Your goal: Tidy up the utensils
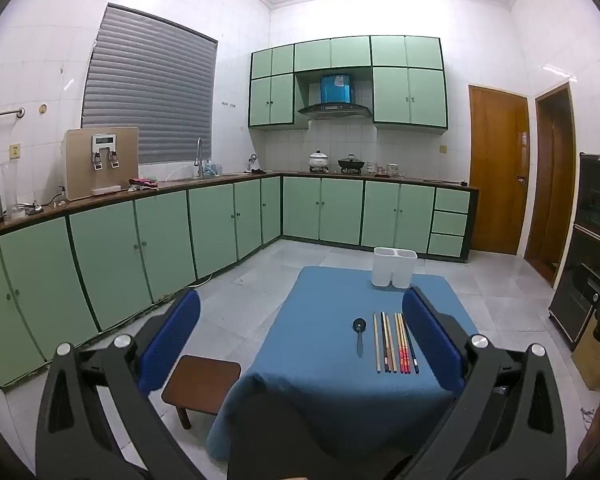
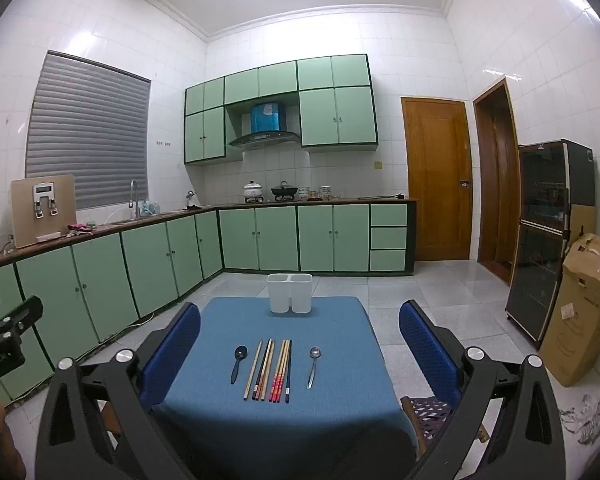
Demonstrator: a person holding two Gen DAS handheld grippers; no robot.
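Utensils aren't in my tongs: left tongs [image 1: 300,336] and right tongs [image 2: 299,344] both gape wide, holding nothing. Between them, chopsticks [image 2: 270,370] lie in a row on the blue counter [image 2: 284,424], black spoon [image 2: 238,363] left, metal spoon [image 2: 313,366] right, white holder [image 2: 289,293] at the far edge.

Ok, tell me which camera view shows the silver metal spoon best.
The right wrist view. There the silver metal spoon lies in full on the blue tablecloth, right of the chopsticks. In the left wrist view it is hidden behind the left gripper's right finger; only the black spoon shows.
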